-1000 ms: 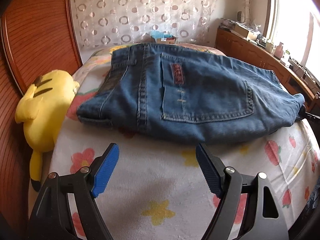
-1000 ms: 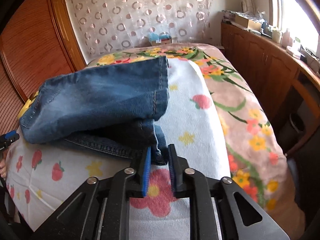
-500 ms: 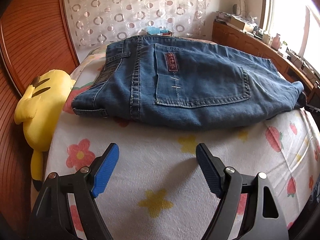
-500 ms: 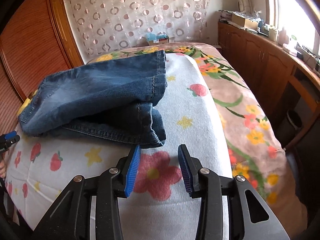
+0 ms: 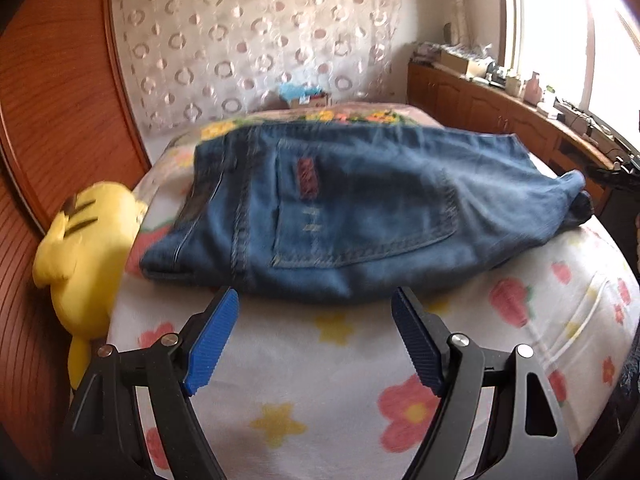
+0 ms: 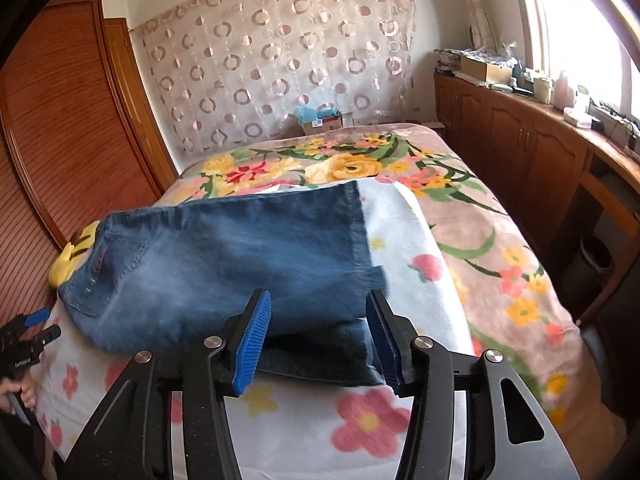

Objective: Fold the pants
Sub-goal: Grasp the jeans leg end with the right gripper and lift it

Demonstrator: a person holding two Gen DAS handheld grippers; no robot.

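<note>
Blue denim pants (image 5: pixel 360 216) lie folded on the flowered bed cover, back pocket up. In the right wrist view the pants (image 6: pixel 224 264) show their leg hems at the right. My left gripper (image 5: pixel 314 320) is open and empty, its blue pads just short of the pants' near edge at the waist end. My right gripper (image 6: pixel 318 328) is open, its pads on either side of the near corner of the lower folded layer, not closed on it. The left gripper also shows at the far left of the right wrist view (image 6: pixel 30 336).
A yellow plush toy (image 5: pixel 88 248) lies at the bed's left edge against the wooden wardrobe (image 5: pixel 52 120). A wooden cabinet (image 6: pixel 532 152) with clutter runs along the right under the window. A floral blanket (image 6: pixel 460 208) covers the far bed.
My right gripper let go of the pants' corner, opened wide and now straddles it. My left gripper stayed open and moved closer to the pants' near edge.
</note>
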